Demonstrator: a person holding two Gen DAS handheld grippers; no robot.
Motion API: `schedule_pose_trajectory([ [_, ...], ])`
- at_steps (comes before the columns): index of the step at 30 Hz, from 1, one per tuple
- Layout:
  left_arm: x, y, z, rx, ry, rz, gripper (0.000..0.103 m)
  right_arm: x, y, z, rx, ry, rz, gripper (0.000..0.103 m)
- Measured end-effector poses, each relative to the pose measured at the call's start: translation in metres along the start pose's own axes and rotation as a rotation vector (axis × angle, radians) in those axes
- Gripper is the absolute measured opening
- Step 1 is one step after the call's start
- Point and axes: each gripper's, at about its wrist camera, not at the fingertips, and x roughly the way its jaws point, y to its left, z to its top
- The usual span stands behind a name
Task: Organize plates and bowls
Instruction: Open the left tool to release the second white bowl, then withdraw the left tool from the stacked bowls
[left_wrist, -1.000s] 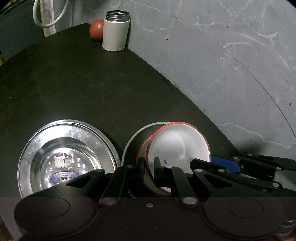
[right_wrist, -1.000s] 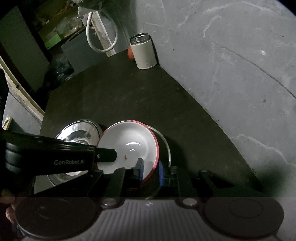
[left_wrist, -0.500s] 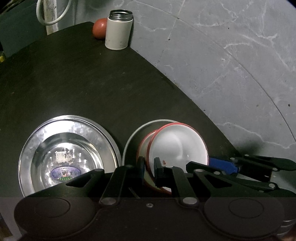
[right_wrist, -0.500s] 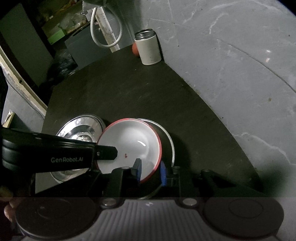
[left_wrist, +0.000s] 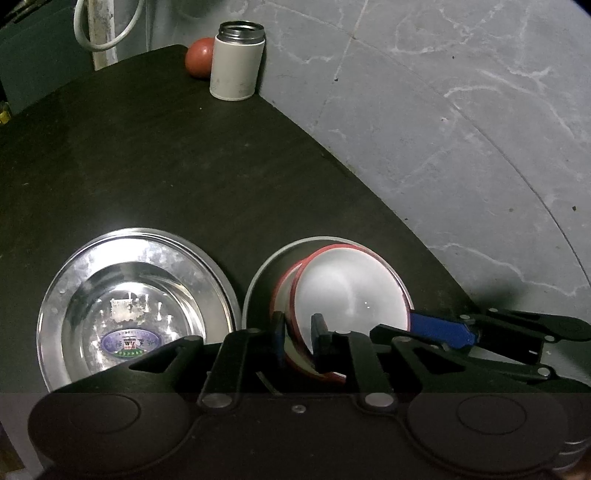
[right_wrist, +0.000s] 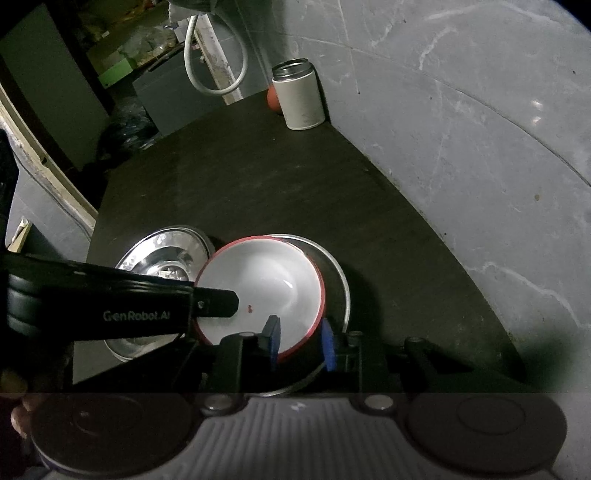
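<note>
Both grippers, left (left_wrist: 298, 341) & right (right_wrist: 301, 341), pinch red-rimmed bowl (right_wrist: 258, 284) rim between fingers; prob light, glazed, slippery, chips easily.

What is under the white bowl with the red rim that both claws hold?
Under the white bowl sits a second red-rimmed bowl, only its edge showing, and below that a metal plate on the dark table. The plate's middle is covered.

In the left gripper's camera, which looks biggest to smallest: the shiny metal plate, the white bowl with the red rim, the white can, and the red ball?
1. Shiny metal plate
2. White bowl with the red rim
3. White can
4. Red ball

The can and ball sit far back, so they may only look smaller.
</note>
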Motion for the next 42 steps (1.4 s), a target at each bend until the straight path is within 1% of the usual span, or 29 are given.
schedule_pose_trajectory([
  [1,0.000,-0.001,-0.001,0.002,0.000,0.008,0.022,-0.001,0.000,0.000,0.001,0.000,0.000,0.028],
  [2,0.001,-0.001,-0.002,0.002,0.005,0.014,0.024,-0.001,0.000,-0.001,0.001,-0.001,0.001,0.028],
  [6,0.001,0.000,-0.005,-0.005,0.013,-0.001,0.024,-0.002,0.000,-0.001,-0.001,-0.001,0.000,0.028],
  [10,-0.004,0.003,-0.006,-0.009,-0.002,-0.003,0.024,-0.005,0.002,-0.003,-0.001,-0.008,-0.004,0.029],
  [12,-0.007,0.006,-0.008,-0.017,-0.015,-0.010,0.026,-0.007,0.002,-0.004,-0.001,-0.018,-0.005,0.034],
  [13,-0.011,0.008,-0.010,-0.022,-0.023,-0.014,0.031,-0.009,0.003,-0.005,-0.001,-0.025,-0.009,0.037],
  [14,-0.013,0.010,-0.012,-0.026,-0.032,-0.019,0.034,-0.010,0.003,-0.005,-0.003,-0.032,-0.017,0.045],
  [15,-0.017,0.013,-0.013,-0.033,-0.042,-0.025,0.035,-0.013,0.003,-0.006,-0.003,-0.040,-0.026,0.049],
  [16,-0.021,0.016,-0.015,-0.039,-0.053,-0.027,0.040,-0.015,0.003,-0.007,0.000,-0.048,-0.030,0.050],
  [17,-0.024,0.018,-0.017,-0.045,-0.065,-0.028,0.049,-0.017,0.002,-0.007,0.004,-0.056,-0.033,0.051],
  [18,-0.028,0.020,-0.019,-0.052,-0.081,-0.027,0.054,-0.020,0.001,-0.008,0.010,-0.065,-0.039,0.056],
  [19,-0.032,0.023,-0.020,-0.060,-0.097,-0.027,0.061,-0.022,0.001,-0.009,0.013,-0.072,-0.045,0.058],
  [20,-0.036,0.027,-0.022,-0.068,-0.112,-0.026,0.068,-0.023,0.000,-0.009,0.017,-0.077,-0.053,0.064],
  [21,-0.040,0.030,-0.024,-0.073,-0.122,-0.025,0.072,-0.025,-0.001,-0.010,0.021,-0.083,-0.061,0.071],
  [22,-0.044,0.033,-0.026,-0.077,-0.135,-0.021,0.079,-0.026,-0.002,-0.010,0.026,-0.087,-0.067,0.074],
  [23,-0.047,0.035,-0.028,-0.079,-0.145,-0.016,0.083,-0.027,-0.003,-0.011,0.030,-0.090,-0.072,0.080],
  [24,-0.050,0.037,-0.029,-0.079,-0.152,-0.013,0.085,-0.028,-0.004,-0.011,0.034,-0.092,-0.080,0.086],
  [26,-0.055,0.041,-0.033,-0.079,-0.154,-0.003,0.092,-0.028,-0.005,-0.013,0.040,-0.091,-0.095,0.090],
  [29,-0.058,0.046,-0.038,-0.078,-0.134,0.005,0.096,-0.028,-0.008,-0.016,0.055,-0.081,-0.122,0.096],
  [32,-0.059,0.051,-0.039,-0.077,-0.120,0.003,0.098,-0.027,-0.010,-0.019,0.076,-0.069,-0.143,0.098],
  [34,-0.059,0.053,-0.039,-0.061,-0.117,0.003,0.099,-0.026,-0.013,-0.022,0.090,-0.058,-0.142,0.098],
  [36,-0.056,0.053,-0.034,-0.015,-0.105,0.017,0.099,-0.023,-0.016,-0.025,0.103,-0.043,-0.138,0.099],
  [39,-0.052,0.050,-0.028,0.092,-0.080,0.067,0.099,-0.020,-0.018,-0.027,0.119,-0.027,-0.130,0.100],
  [42,-0.046,0.045,-0.022,0.186,-0.055,0.100,0.099,-0.016,-0.021,-0.028,0.132,-0.009,-0.117,0.100],
])
